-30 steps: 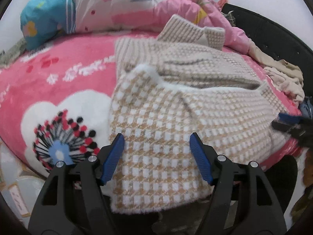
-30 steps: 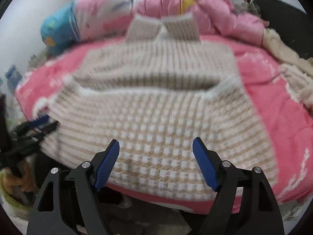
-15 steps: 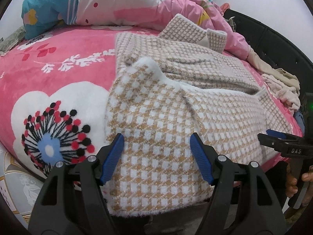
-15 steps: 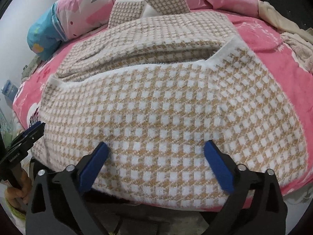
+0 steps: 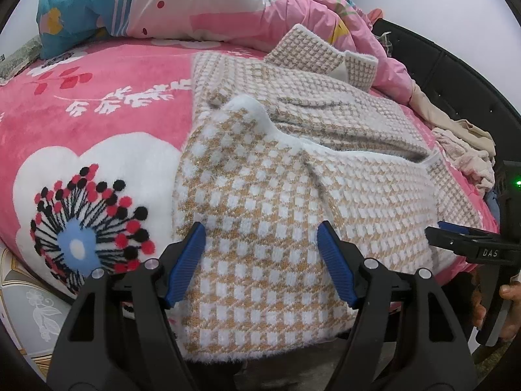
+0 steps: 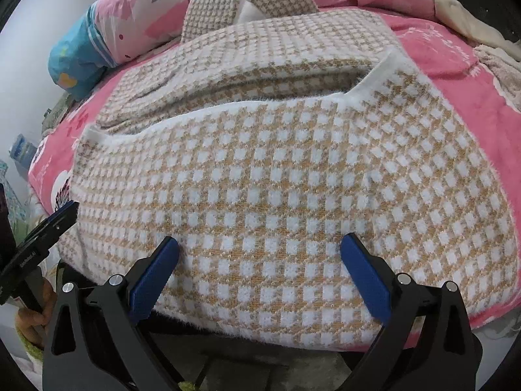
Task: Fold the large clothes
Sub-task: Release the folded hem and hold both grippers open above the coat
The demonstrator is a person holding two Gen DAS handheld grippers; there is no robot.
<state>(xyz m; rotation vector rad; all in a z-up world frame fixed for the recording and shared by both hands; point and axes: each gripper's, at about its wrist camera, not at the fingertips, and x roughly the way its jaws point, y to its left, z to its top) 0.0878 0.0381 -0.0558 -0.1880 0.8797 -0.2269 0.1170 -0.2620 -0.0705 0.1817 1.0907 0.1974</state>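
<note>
Jaws of both grippers stand apart and empty, the right gripper [image 6: 259,267] having just widened, the left gripper [image 5: 262,255] narrower. Between them, the folded tan-and-white checked knit sweater [image 6: 276,176] lies across the pink floral bed's [image 5: 97,130] near edge.

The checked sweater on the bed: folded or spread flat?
Partly folded. The sweater's near portion is doubled over the rest, its white edge lying across the body.

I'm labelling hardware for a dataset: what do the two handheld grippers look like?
Both grippers, left and right, have black plastic frames with triangular cut-outs, silver screw heads and ribbed blue pads. White lettering marks a finger side; a green light glows on the right one's body.
</note>
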